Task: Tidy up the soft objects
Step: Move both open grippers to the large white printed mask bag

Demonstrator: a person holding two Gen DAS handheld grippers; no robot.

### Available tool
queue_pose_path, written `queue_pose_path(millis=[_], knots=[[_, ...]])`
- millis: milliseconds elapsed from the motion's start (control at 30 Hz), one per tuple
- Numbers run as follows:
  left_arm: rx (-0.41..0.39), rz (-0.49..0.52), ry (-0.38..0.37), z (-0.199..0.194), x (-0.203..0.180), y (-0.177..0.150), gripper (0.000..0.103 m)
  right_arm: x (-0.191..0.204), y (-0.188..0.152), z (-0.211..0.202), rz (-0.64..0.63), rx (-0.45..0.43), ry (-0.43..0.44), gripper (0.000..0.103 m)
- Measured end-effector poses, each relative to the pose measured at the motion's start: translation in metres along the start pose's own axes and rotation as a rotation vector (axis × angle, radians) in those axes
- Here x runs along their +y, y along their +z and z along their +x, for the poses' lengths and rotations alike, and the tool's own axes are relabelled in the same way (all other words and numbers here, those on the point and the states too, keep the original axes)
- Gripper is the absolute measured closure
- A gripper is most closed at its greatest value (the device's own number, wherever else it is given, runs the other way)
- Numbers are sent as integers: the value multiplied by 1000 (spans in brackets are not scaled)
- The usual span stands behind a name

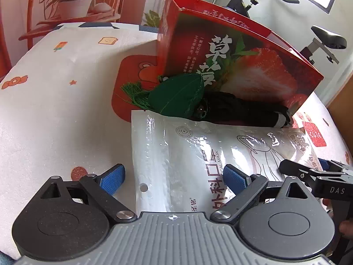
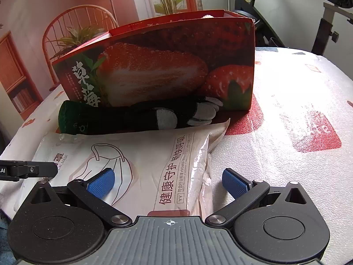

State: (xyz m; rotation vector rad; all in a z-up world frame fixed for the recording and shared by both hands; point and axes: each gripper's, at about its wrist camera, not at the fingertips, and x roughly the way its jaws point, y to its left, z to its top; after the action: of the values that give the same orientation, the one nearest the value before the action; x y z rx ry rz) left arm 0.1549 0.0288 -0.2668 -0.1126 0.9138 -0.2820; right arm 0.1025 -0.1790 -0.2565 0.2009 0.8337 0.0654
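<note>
Glossy white plastic fills the middle of the left wrist view: a sealed mask packet (image 1: 198, 154) is seen lying flat on the padded, printed counter (image 1: 55, 110), in front of the red strawberry box (image 1: 231, 55). The left tool (image 1: 174, 180) is held wide open, with nothing between its blue pads; its left pad is over bare counter just off the packet's near left edge, its right pad over the packet's print. Between the packet and the box, a green stuffed leaf with a tassel (image 1: 176, 95) and a black glove (image 1: 242, 110) are found lying against the box's foot. The right tool (image 1: 317, 172) is seen at the right edge, over the packet's far right part.

In the right wrist view, the same packet (image 2: 132, 165) is shown in front of the box (image 2: 165, 66), with the black glove with grey fingertips (image 2: 154, 114) stretched along the box's base, just behind the packet. The right tool (image 2: 168, 183) is likewise spread open and empty; the packet's right-hand edge is straddled by its pads, and the packet's near end is close under the tool's body. The left tool (image 2: 28, 170) enters from the left.

The step in hand is judged to be the approach to the packet, no grasp being made yet. The next move would call for one tool to be lowered and closed on a packet edge, since the film looks slippery and flat, before it is lifted toward the box.
</note>
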Motion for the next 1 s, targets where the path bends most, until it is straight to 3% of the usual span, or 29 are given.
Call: queue_pose_path(millis=[400,800,900,1000], knots=[[-29,15,-7,1,-2,-6,0,0,1,2,4,0,-2,0],[-1,13,2,6,-2,5,0,2,16,12,-5,103,2,0],[9,7,3,9,-2,9,1,3,19,12,-7,116,-4,0],[9,3,-14,9,-3,13,10,4,21,13,-12,125,5,0]])
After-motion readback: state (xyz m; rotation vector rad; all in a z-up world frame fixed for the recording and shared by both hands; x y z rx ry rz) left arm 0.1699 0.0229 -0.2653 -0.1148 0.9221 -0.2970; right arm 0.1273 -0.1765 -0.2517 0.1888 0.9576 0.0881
